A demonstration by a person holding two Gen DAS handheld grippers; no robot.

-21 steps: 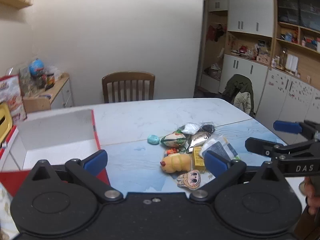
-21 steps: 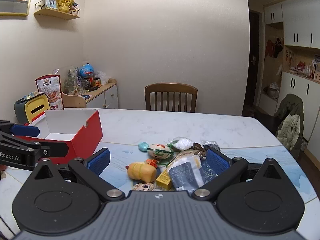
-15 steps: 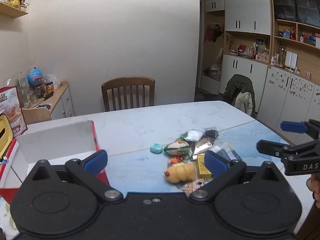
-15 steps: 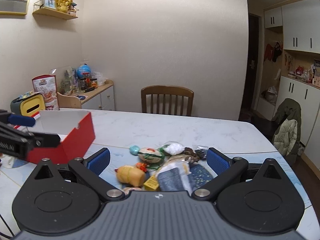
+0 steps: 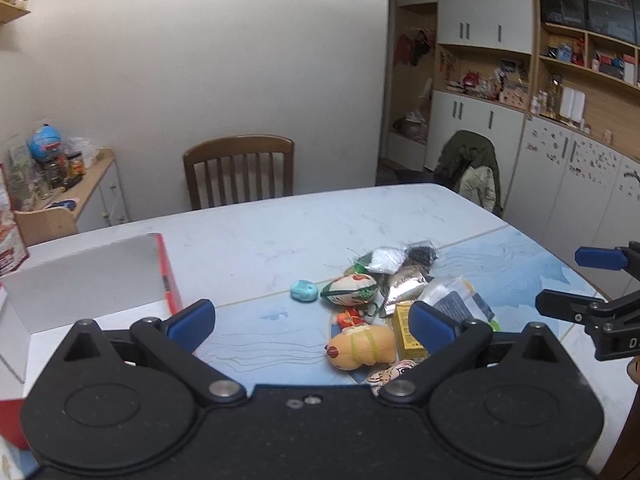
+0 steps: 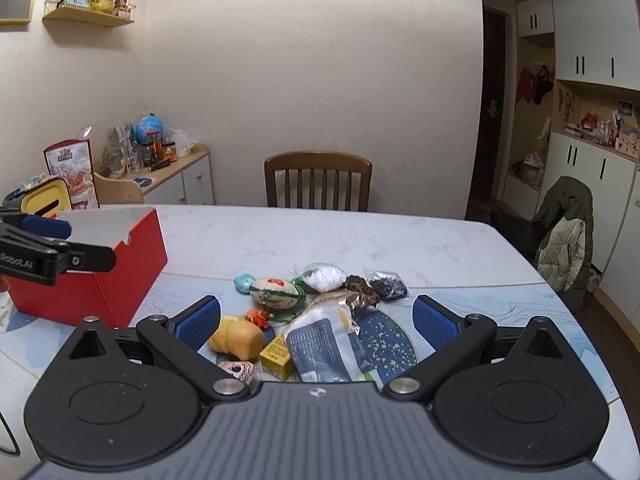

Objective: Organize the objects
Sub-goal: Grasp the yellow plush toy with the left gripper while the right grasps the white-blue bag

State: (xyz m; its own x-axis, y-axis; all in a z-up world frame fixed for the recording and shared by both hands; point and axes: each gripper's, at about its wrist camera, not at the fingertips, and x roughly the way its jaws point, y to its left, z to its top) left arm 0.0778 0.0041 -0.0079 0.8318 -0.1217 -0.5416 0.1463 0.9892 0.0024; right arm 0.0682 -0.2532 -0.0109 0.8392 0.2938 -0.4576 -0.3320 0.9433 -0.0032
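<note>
A pile of small items lies on the table: a yellow squishy toy (image 5: 362,347) (image 6: 236,338), a teal charm (image 5: 304,291), a painted egg-shaped toy (image 5: 352,288) (image 6: 276,291), a yellow box (image 6: 278,356), several snack packets (image 6: 328,344). A red box with a white inside (image 6: 132,248) (image 5: 168,276) stands open at the left. My left gripper (image 5: 312,318) is open and empty above the table near the pile. My right gripper (image 6: 316,322) is open and empty above the pile's near side.
A wooden chair (image 6: 318,180) stands at the table's far edge. A side cabinet with jars (image 6: 160,176) is at the left wall. A jacket hangs on a chair (image 6: 564,236) at the right. Cupboards (image 5: 520,120) line the right wall.
Both grippers have drawn back and risen slightly, so the pile sits lower and a bit farther in both views. Both stay open and empty.
</note>
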